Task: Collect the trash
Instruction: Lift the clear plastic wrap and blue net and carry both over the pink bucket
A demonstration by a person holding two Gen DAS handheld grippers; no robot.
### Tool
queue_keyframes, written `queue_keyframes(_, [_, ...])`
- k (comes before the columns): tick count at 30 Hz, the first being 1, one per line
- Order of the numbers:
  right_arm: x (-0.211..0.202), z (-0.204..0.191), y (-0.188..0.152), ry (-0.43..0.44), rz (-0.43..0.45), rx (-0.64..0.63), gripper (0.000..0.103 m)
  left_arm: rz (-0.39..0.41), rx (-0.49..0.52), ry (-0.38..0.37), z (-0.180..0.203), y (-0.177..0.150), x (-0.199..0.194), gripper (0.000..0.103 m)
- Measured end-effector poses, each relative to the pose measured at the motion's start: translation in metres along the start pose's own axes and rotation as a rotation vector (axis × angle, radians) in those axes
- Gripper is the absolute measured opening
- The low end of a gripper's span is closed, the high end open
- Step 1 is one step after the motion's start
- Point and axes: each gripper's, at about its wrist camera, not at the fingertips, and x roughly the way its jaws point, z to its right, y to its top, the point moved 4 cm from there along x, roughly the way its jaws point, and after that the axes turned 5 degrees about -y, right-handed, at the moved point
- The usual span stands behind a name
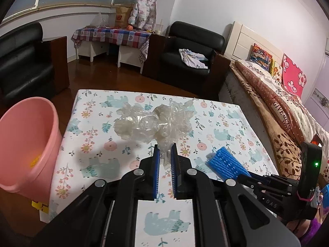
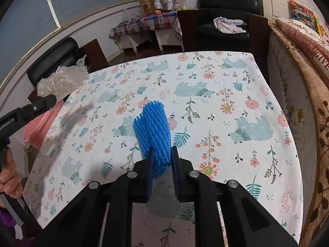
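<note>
Two grips: left gripper pinching crumpled clear plastic wrap above the worktop, near pink bin at left; right gripper clamped on blue foam net, lifted over worktop's near middle.

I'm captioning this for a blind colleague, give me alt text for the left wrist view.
The left gripper pinches crumpled clear plastic wrap above a floral tablecloth. A pink bucket stands at the left; at the right, the right gripper holds blue foam netting.
</note>
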Motion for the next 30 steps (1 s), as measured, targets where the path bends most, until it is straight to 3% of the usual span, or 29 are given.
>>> queue_keyframes(11, [-0.011,-0.055,0.018,0.051,0.044,-0.080,0.015,0.043,-0.056,0.027,-0.033,-0.005,-0.029,0.009])
queue_keyframes(30, [-0.012,-0.185,0.050,0.196,0.076,-0.223,0.015,0.139,-0.175,0.205,-0.117,-0.013,-0.095,0.009])
